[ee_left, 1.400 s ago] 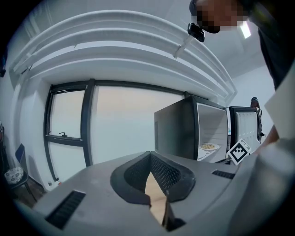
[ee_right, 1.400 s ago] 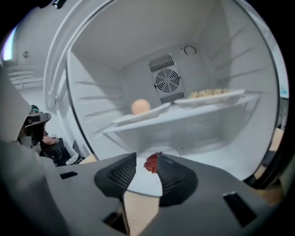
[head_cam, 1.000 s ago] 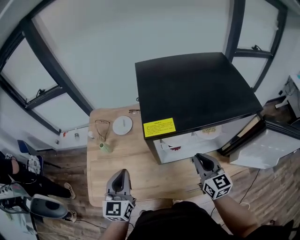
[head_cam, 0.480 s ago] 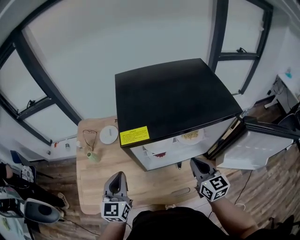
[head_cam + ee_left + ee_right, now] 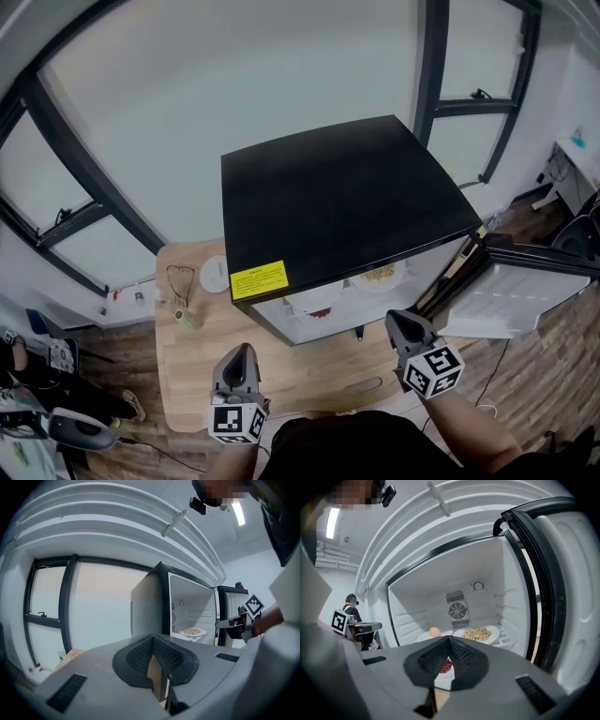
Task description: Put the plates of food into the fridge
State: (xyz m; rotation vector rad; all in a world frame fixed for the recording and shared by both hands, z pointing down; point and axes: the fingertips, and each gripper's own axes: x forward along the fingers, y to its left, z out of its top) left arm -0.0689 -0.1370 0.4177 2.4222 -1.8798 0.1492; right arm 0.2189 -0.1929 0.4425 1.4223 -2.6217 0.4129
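Since 1 second ago the fridge (image 5: 347, 202) has slid left in the head view, and its open door (image 5: 511, 298) shows more fully at the right. It is a small box with a black top and a white inside, and it stands on a wooden table (image 5: 187, 352).

3 white plates sit inside:
- Far left: a plate with a round orange item (image 5: 424, 637).
- Nearer the opening: a plate of red food (image 5: 440, 679).
- Far right: a plate of pale noodles (image 5: 494, 631).

At the left, the left gripper (image 5: 242, 354) hangs over the table, near the fridge's left front corner. Its jaws are closed together with nothing between them. At the right, the right gripper (image 5: 401, 324) points into the open compartment, clear of the plates. Its jaws are also pressed together and empty.
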